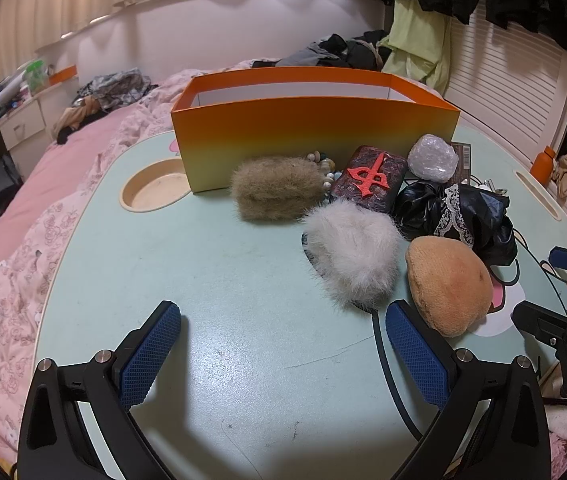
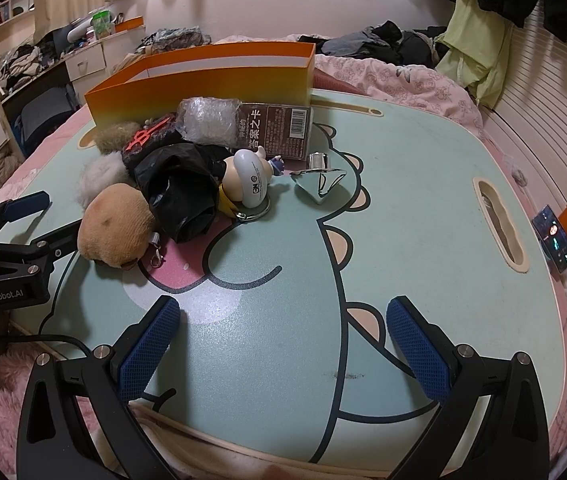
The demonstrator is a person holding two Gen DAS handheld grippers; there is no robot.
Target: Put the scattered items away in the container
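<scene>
Box (image 1: 315,136) tall and light: could tip or slide if a load clips its near wall. Pile jammed against box front, touching: grabbing bag (image 2: 181,192) or white fur (image 1: 353,258) may drag figurine (image 2: 249,180). Left gripper (image 1: 283,344), right gripper (image 2: 283,340) both spread, empty.

The right gripper (image 2: 283,344) hovered with jaws apart over a cartoon-printed lap table (image 2: 423,184), where plush toys, a figurine (image 2: 249,178) and a black bag (image 2: 181,192) lay beside an orange box (image 2: 203,84).
</scene>
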